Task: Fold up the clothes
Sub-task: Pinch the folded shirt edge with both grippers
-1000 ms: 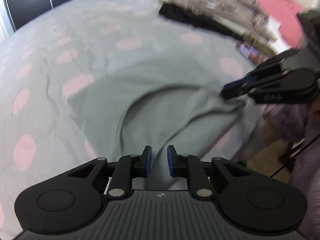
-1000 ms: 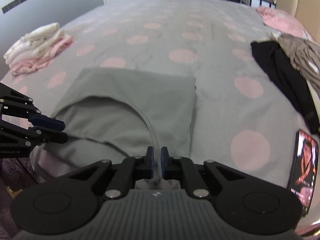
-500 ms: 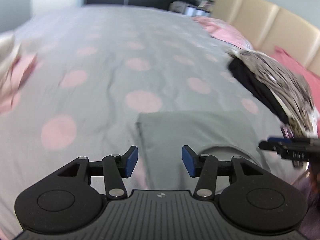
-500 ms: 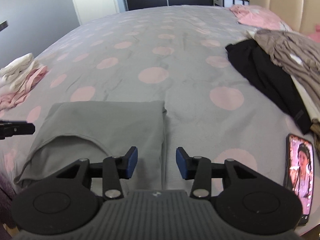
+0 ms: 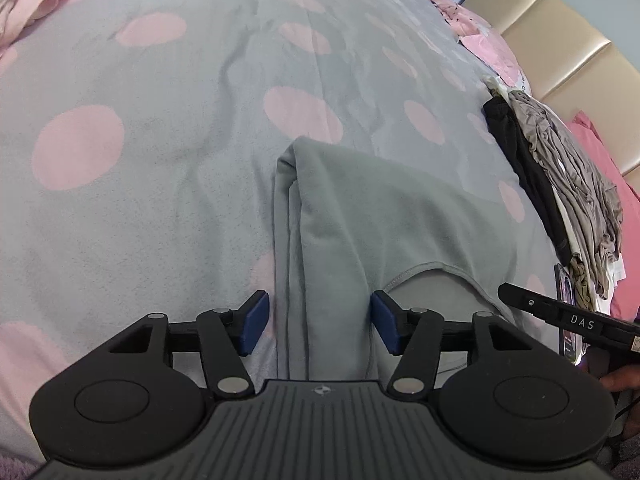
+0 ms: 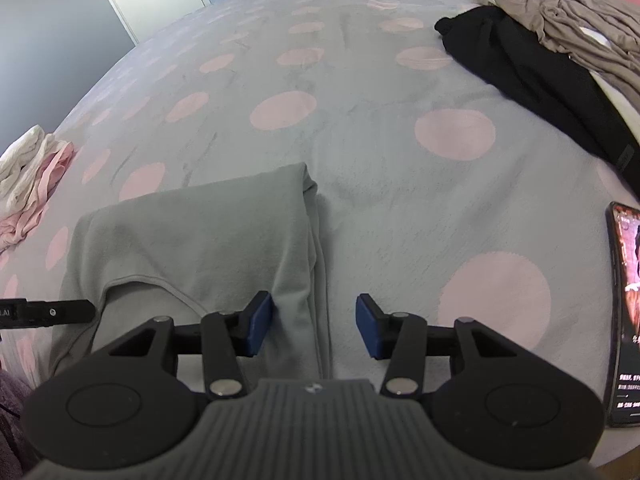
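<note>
The grey garment (image 5: 400, 216) lies folded on the bed (image 5: 160, 140), near the bed's front edge, and I take it as the landmark. The left gripper (image 5: 318, 330) hangs over the garment's left border; its jaws have just been opening and now stand spread, with the doubled edge between them but the blue pads not pressing on it. The right gripper (image 6: 314, 330) hangs over the garment's right border in the same way: jaws just opened, spread, with the folded edge under the gap and not pinched.

From here several things can go wrong, I think. The cloth is soft and in several layers, so a gripper that closes now may catch only the top layer, and the fold will slide open when lifted. If the pads go too deep, they may pinch the bed cover together with the garment and drag it. If one gripper pulls before the other, the neat edges will become skewed. To the right of the garment lies a phone (image 6: 624, 312) near the bed's edge; a wide sweep of cloth could push it off. The pile of unfolded clothes (image 6: 560, 32) beyond the garment's right side is well apart.
</note>
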A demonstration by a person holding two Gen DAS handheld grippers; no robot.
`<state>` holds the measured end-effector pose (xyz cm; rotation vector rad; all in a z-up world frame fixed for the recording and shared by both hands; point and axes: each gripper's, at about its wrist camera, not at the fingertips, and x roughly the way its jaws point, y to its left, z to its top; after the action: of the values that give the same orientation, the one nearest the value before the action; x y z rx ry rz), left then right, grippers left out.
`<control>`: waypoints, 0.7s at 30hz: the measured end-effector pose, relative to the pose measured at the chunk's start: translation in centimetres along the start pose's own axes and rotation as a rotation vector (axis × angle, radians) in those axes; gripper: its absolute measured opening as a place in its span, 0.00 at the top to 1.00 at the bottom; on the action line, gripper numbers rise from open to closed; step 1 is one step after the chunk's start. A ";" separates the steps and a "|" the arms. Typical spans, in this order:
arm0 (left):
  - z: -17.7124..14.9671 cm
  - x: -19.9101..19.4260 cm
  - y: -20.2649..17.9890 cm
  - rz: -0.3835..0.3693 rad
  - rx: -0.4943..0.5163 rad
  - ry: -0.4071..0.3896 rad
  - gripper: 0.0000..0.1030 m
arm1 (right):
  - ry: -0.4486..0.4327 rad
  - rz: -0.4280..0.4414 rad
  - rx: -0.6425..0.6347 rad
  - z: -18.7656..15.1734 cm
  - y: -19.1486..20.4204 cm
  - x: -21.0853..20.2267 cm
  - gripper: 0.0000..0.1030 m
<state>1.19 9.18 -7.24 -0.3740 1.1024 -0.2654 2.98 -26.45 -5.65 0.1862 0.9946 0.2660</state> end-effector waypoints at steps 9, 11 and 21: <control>-0.1 0.6 -0.3 0.008 0.046 0.023 0.43 | 0.009 0.041 0.067 0.0 -1.0 0.1 0.47; -0.1 0.6 -0.3 0.010 0.045 0.021 0.44 | 0.007 0.052 0.085 -0.1 -1.2 0.1 0.47; -0.2 -0.3 0.4 -0.041 -0.009 -0.004 0.58 | 0.014 0.082 0.105 -0.4 -1.7 -0.1 0.51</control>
<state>0.91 9.62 -7.19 -0.4053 1.0932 -0.2959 2.83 -28.09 -6.20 0.3215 1.0163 0.2909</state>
